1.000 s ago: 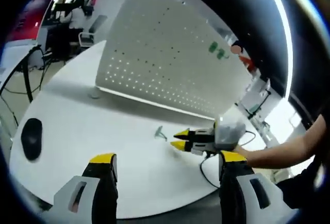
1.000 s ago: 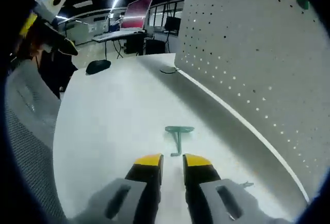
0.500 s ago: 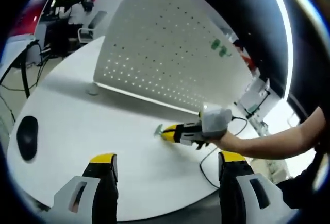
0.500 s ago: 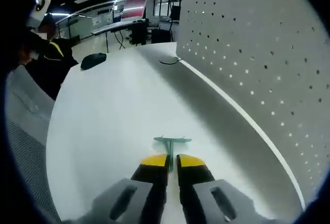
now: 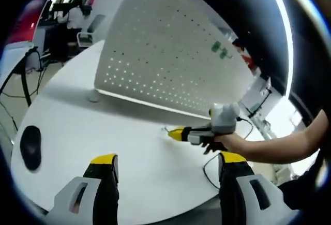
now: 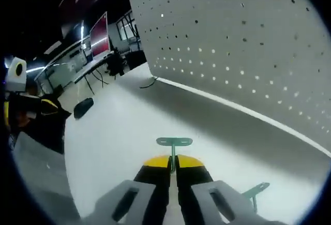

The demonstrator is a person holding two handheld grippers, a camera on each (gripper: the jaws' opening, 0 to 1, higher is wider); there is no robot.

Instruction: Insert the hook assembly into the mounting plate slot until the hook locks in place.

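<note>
- We see the hook (image 6: 174, 143) as a thin green piece: a flat crossbar on a narrow stem (the stem runs down between the yellow tips).
- Our right gripper (image 6: 173, 162) pinches that stem, holding the hook above the white table (image 6: 114, 132), near the foot of the perforated mounting plate (image 6: 248, 39).
- A second green hook (image 6: 255, 190) lies on the table by the plate.
- Compared with a second ago, the hook is off the table, and the jaws have closed on it.
- Our left gripper (image 5: 165, 164) stays spread wide, holding nothing.

White round table (image 5: 77, 132): upright pegboard (image 5: 170, 64) across the far side, mouse (image 5: 31, 146) near the left edge, spare green hook (image 6: 255, 190) lying before the pegboard.
</note>
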